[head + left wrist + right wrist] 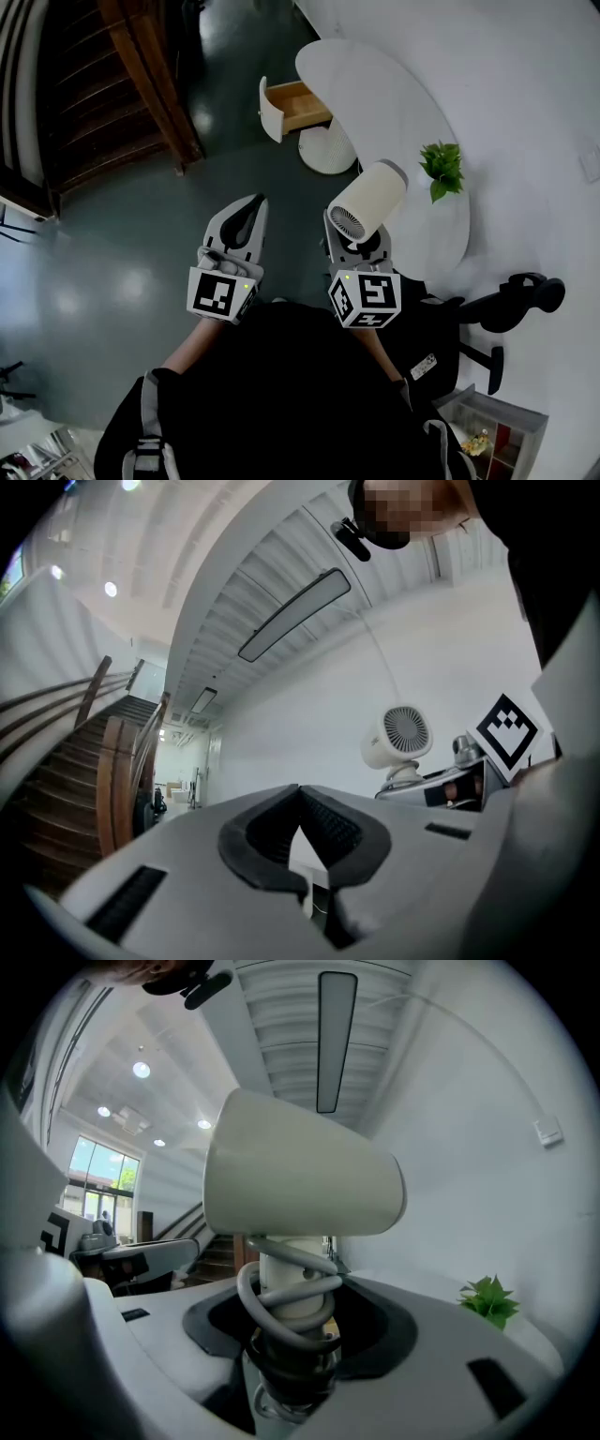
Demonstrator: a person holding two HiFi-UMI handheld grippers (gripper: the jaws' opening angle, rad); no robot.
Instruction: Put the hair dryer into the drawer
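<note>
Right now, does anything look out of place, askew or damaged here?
Nothing stands out. The hair dryer is held by its cord-wrapped handle in the right tongs. The left tongs are shut and empty. The drawer of the white table stands open, and the plant stands on the tabletop.

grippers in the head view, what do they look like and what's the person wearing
Both are pale grey plastic with two tapering jaws lined in black ribbed padding. The left gripper and the right gripper each carry a cube with black-and-white square markers and a small green light. The person wears a black top with grey shoulder straps.
</note>
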